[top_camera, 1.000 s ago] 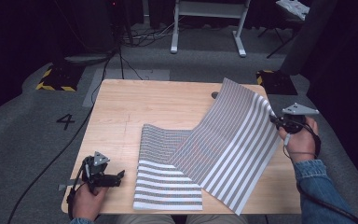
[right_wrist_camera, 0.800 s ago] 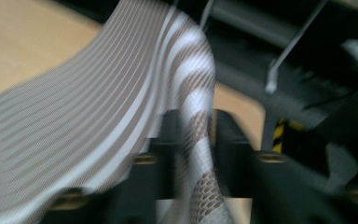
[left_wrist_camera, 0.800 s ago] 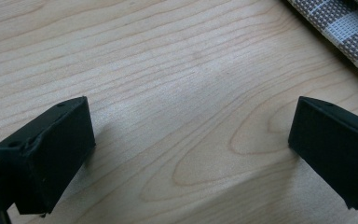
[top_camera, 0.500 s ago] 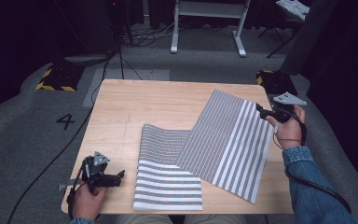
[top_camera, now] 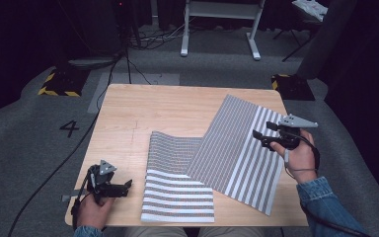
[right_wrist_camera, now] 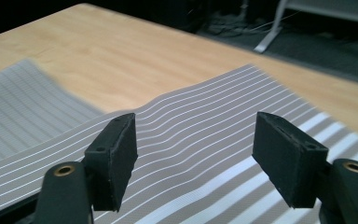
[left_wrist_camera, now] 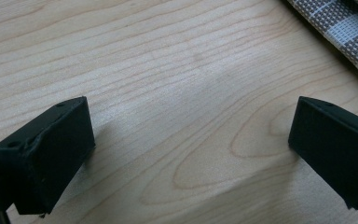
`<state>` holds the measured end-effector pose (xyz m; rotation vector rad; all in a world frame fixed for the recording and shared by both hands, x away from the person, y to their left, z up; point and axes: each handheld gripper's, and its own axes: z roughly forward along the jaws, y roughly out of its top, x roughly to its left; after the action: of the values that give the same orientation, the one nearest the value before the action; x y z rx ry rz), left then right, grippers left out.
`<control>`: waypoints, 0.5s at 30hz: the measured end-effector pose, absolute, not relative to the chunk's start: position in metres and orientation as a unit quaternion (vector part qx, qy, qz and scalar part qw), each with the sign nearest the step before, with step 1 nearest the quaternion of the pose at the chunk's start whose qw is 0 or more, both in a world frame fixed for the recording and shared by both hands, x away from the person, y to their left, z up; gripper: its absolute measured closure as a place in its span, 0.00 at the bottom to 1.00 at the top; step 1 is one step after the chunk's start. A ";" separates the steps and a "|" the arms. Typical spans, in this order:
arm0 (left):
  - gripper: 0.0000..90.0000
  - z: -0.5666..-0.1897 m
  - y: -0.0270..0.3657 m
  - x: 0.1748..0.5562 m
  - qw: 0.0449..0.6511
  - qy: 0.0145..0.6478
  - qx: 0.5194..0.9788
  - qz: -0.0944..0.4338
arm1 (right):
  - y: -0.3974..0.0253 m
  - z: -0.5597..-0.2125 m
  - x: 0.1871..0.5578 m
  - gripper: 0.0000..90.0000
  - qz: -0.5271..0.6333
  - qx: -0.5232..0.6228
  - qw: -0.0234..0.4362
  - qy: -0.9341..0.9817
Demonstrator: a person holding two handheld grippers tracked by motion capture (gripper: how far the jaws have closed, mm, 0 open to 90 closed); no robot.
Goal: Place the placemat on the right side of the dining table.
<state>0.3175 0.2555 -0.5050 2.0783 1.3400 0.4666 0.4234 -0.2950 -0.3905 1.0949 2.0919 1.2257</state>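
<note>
— On the wooden table (top_camera: 143, 106): striped cloth (top_camera: 237, 148), part-folded, right half turned over at a slant onto the left, near edge lying just short of the table's front.

— And over at the right side?

— Right gripper (top_camera: 261, 138) above the cloth's right edge, jaws spread, nothing between them. Same from the right gripper view: both black jaws apart over the striped cloth (right_wrist_camera: 205, 140), fabric rippled beneath, not pinched.

— Down at the near-left corner?

— Left gripper (top_camera: 123, 186) resting low on bare wood, just beside the cloth's left edge, not touching. Jaws wide apart as well, empty; in the left gripper view, only wood grain between them and a corner of the weave (left_wrist_camera: 340, 28) at upper right.

— Step in hand, then?

— Probably between folds: one flap laid, grip let go, no fresh hold taken yet.

— Next move?

— Likely a new pinch on an edge or corner, perhaps with both grippers. Calls for a low approach, one jaw slid under a single layer only, then a clean lift without dragging the folded part askew.
</note>
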 end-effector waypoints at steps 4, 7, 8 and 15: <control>0.00 -0.505 0.256 0.318 0.308 0.506 0.786 0.176 | -0.271 -0.394 0.407 0.35 0.446 0.386 0.199 0.783; 0.00 -0.505 0.256 0.317 0.307 0.507 0.786 0.177 | -0.250 -0.396 0.396 0.35 0.444 0.367 0.178 0.798; 0.00 -0.505 0.256 0.317 0.307 0.506 0.786 0.177 | -0.243 -0.398 0.393 0.35 0.446 0.362 0.169 0.801; 0.00 -0.505 0.256 0.317 0.308 0.506 0.786 0.176 | -0.200 -0.410 0.381 0.36 0.440 0.325 0.136 0.826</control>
<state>0.3173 0.2555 -0.5050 2.0775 1.3389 0.4659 0.3807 -0.2004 -0.4103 0.9424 2.3921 1.2748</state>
